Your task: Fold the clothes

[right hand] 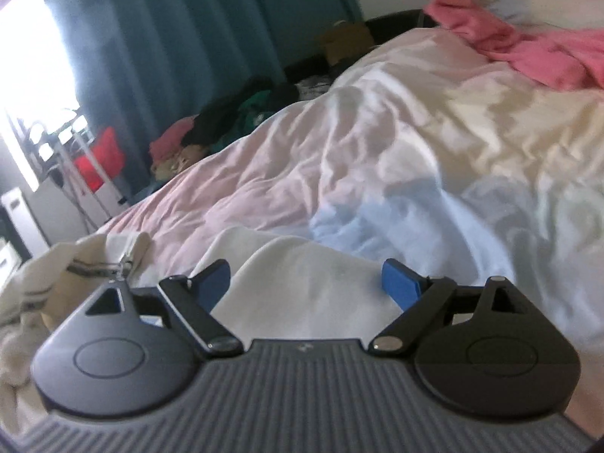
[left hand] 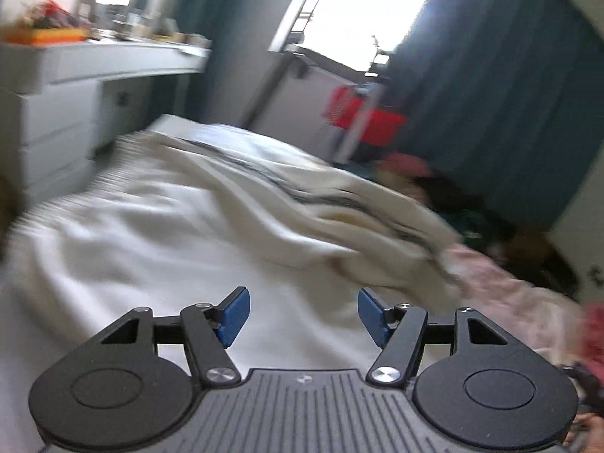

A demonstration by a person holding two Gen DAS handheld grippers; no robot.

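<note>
No legible text, label, brand name or number is found in either view. A small round emblem (left hand: 303,379) is seen at lower centre of the left wrist view, on the ribbed grey housing; its content cannot be read.

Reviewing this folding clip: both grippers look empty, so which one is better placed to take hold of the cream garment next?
Probably the right gripper. Its open jaws frame a fold of the cream garment directly ahead. The left gripper, also open, has only plain white cloth between its jaws; the striped part lies farther ahead.
</note>
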